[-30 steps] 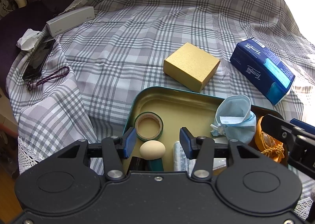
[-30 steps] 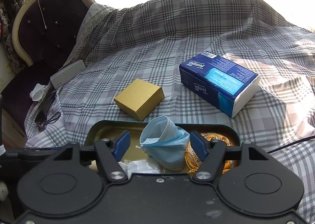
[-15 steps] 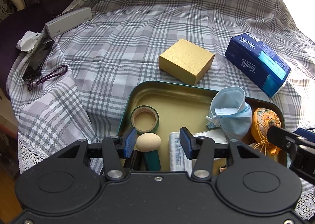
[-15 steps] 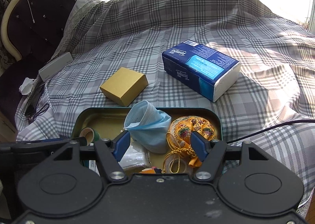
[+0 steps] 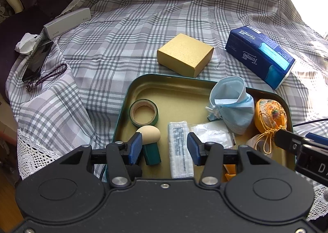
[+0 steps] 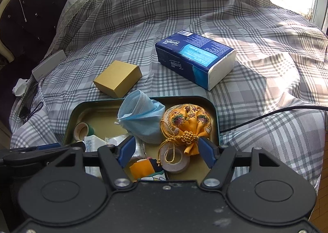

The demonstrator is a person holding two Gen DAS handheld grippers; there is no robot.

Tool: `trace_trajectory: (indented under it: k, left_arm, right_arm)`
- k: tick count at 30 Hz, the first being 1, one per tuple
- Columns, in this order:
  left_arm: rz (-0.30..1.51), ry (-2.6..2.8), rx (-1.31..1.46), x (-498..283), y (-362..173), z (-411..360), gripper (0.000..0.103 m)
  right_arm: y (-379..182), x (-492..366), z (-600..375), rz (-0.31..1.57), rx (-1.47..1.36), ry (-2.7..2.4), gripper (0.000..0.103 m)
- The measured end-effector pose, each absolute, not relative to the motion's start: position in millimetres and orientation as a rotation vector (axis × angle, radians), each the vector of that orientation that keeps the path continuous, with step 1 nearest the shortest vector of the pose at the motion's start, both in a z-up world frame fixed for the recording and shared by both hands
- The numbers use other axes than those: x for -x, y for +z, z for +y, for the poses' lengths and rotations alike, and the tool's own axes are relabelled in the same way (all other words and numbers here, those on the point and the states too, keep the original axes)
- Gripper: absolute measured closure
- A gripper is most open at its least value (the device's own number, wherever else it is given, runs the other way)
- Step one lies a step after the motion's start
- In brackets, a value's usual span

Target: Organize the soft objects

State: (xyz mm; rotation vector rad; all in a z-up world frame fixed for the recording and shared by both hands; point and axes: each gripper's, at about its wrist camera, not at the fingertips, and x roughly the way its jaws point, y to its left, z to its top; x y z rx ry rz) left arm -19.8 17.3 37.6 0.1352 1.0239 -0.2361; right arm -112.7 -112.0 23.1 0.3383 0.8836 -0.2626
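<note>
A green tray point(image 5: 123, 110) with a gold floor holds soft things: a crumpled blue face mask point(image 5: 231, 103), an orange embroidered pouch point(image 5: 270, 114), a white packet point(image 5: 180, 151) and a clear plastic bag point(image 5: 211, 134). My left gripper point(image 5: 164, 148) hovers open over the tray's near left part, above the packet and a beige-capped green piece point(image 5: 148, 132). My right gripper point(image 6: 167, 150) hangs open over the near right part, just behind the pouch point(image 6: 186, 122) and its gold cord. The mask point(image 6: 141, 118) lies left of the pouch. Neither gripper holds anything.
A green tape roll point(image 5: 143, 113), a beige tape roll point(image 6: 174, 160) and an orange-and-teal item point(image 6: 143, 167) also lie in the tray. Beyond it on the plaid cloth sit a gold box point(image 5: 184, 56) and a blue tissue pack point(image 6: 194, 56). A black cable point(image 6: 266, 116) runs off right.
In the right wrist view the scene has slid up and left, bringing the pouch, the beige tape roll and the tray's near part into view. The left view shifted only slightly.
</note>
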Motion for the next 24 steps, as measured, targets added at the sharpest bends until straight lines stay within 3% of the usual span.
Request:
trace_trajectory:
  k: [24]
  left_arm:
    - [1.043,-0.240,-0.138,19.5,32.9,16.7,0.054]
  right_arm:
    - [14.4,109.3,-117.3,0.913,-0.361,-0.282,0.036]
